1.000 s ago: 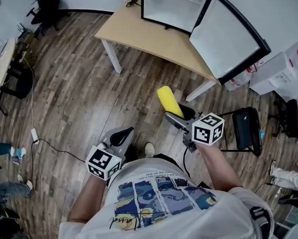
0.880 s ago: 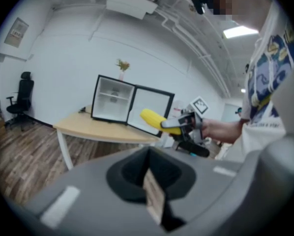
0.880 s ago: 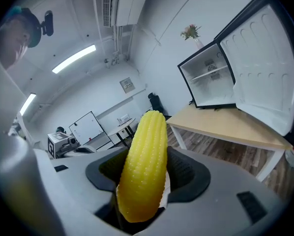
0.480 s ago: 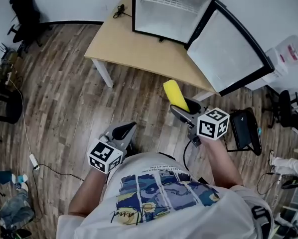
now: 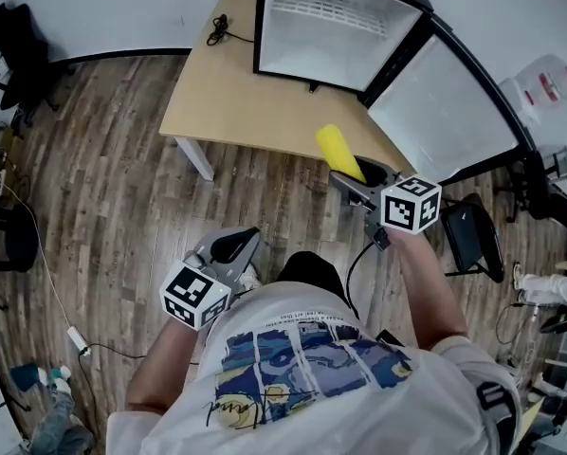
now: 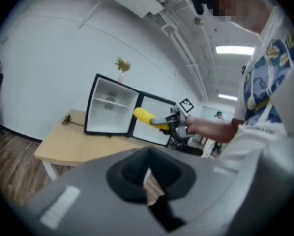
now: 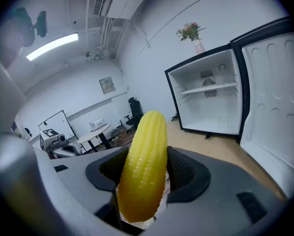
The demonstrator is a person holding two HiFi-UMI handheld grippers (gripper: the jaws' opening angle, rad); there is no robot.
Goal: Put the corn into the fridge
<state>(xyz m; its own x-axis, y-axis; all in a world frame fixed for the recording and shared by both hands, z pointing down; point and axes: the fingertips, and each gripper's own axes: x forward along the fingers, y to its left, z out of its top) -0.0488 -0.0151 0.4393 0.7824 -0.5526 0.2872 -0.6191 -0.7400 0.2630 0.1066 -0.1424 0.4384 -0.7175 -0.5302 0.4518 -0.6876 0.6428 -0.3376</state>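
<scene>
A yellow corn cob (image 7: 146, 166) stands upright between the jaws of my right gripper (image 7: 146, 173), which is shut on it. In the head view the corn (image 5: 338, 152) pokes out over the near edge of the wooden table (image 5: 236, 102), with the right gripper (image 5: 359, 180) just behind it. The small black fridge (image 5: 326, 27) stands on that table with its door (image 5: 445, 102) swung wide and its white inside bare (image 7: 211, 102). My left gripper (image 5: 228, 250) hangs low by my body, jaws closed with nothing in them (image 6: 147, 173). The left gripper view also catches the corn (image 6: 144, 116).
A cable (image 5: 219, 28) lies at the table's far left corner. A black chair (image 5: 473, 240) stands to the right of me, and white boxes (image 5: 549, 88) sit further right. Wooden floor (image 5: 103, 188) stretches to the left, with a black office chair (image 5: 18, 41) at the far left.
I have stepped closer to the table. The right gripper has carried the corn forward and up, from above the floor to the table's near edge. The left gripper stays low.
</scene>
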